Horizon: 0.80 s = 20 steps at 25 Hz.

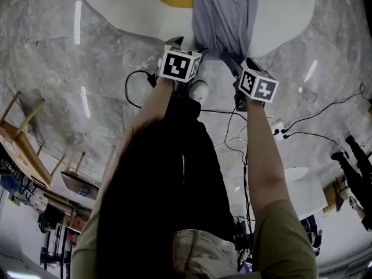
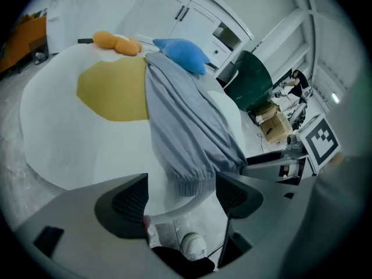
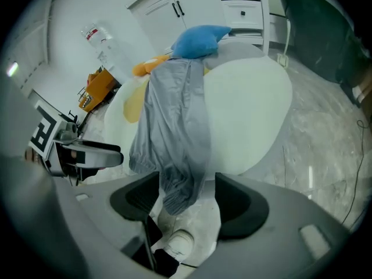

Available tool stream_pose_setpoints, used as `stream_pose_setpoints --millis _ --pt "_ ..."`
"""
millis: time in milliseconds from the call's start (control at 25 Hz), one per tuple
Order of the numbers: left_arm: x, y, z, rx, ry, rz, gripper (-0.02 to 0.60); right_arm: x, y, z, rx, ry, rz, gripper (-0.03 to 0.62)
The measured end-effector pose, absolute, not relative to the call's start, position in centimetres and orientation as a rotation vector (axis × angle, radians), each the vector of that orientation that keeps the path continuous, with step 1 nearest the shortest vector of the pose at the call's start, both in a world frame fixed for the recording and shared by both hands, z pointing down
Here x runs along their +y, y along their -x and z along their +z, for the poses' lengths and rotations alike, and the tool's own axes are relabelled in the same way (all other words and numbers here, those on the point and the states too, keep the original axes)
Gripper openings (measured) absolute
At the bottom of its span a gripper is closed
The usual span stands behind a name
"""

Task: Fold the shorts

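Looking steeply down at a white table (image 1: 122,10) with a yellow patch (image 2: 113,89) at its middle, set on a grey marbled floor (image 1: 58,68).

Across the table, running from far to near: grey shorts (image 1: 224,16), lying lengthwise and bunched narrow, with the near end drooping over the near edge. At the far end of the shorts, a blue cushion (image 2: 183,54) and, left of it, an orange object (image 2: 116,42), too small to name.

At the near table edge, left tongs (image 2: 180,193) and right tongs (image 3: 186,199), side by side, each spread wide and gripping nothing. Between the left pair, just beyond the pads, a gathered elastic hem (image 2: 195,182); touching or not, cannot tell. Between the right pair, a hanging fold (image 3: 180,190) of the same cloth, narrower than the gap. Below both, a pale shoe (image 2: 193,246) on the floor.

Judging by the drape: light, soft and limp, with no stiffness to keep a shape, and likely to sag or slide off the smooth table if pulled by one corner only. Not fragile. Best taken at the thicker elastic hem, one end in each tongs, for a firm bite and an even lift. Thin middle cloth more likely to slip or bunch.
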<state>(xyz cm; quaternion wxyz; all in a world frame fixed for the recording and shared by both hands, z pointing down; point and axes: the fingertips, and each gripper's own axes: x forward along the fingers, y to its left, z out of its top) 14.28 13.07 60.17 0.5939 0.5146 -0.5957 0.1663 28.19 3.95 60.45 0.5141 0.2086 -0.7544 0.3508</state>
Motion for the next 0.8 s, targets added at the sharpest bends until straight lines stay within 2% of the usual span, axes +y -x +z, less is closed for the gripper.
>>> stream_pose_setpoints --millis 200,240,320,480,560,800 --pt "12.7 -15.7 63.0 -1.3 -1.214 0.455 0.365 4.8 -28.0 61.8 -1.831 -0.458 0.83 0.302" --pt "12.8 -16.0 63.3 -1.279 -1.215 0.458 0.346 5.0 -27.9 61.8 -1.834 -0.444 0.832 0.304" --pt "12.8 -16.7 63.5 -1.235 -1.219 0.458 0.22 5.1 -27.9 61.9 -1.844 -0.413 0.826 0.302" --pt "13.4 -16.9 63.4 -1.198 -1.188 0.41 0.088 5.5 -27.7 61.8 -1.864 -0.366 0.853 0.302" --pt "13.7 -16.7 62.9 -1.182 -1.184 0.351 0.067 5.5 -27.5 61.9 -1.863 -0.353 0.87 0.302" --pt "16.0 -16.3 61.0 -1.158 -1.106 0.08 0.061 6.6 -27.2 62.6 -1.827 -0.343 0.91 0.302"
